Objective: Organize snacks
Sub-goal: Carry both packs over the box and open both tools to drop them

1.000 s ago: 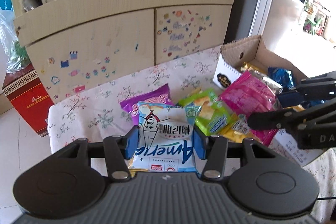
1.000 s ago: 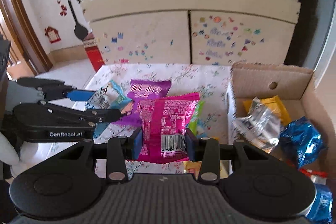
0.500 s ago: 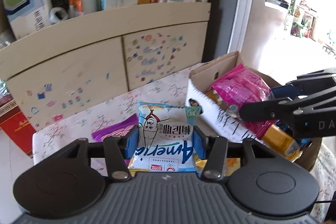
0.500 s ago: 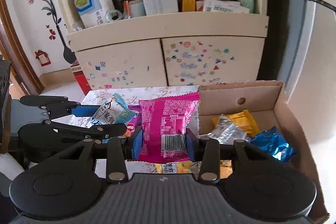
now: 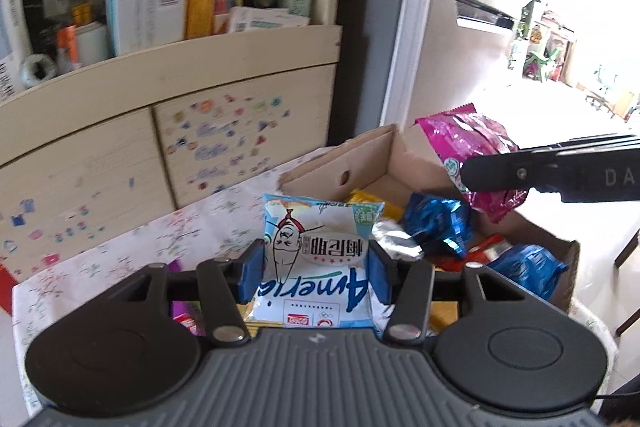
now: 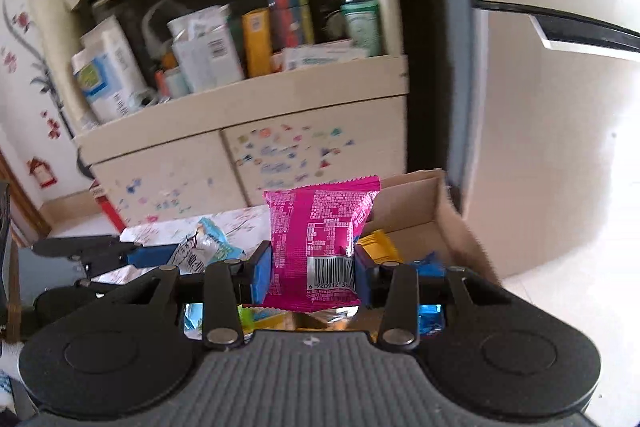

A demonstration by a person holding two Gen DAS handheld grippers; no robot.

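Both grippers carry snacks toward the open brown cardboard box [image 5: 360, 163] at the right edge of the floral-clothed surface [image 5: 120, 251]. The left gripper [image 5: 316, 273] clamps a white-and-blue foil packet [image 5: 316, 259], held above the surface just beside the box's near wall. The right gripper [image 6: 314, 273] clamps a glossy magenta foil packet [image 6: 320, 235] above the box, where blue, silver and yellow wrappers already lie. The step in hand appears to be delivery; next, each packet needs positioning over the box's opening before release.
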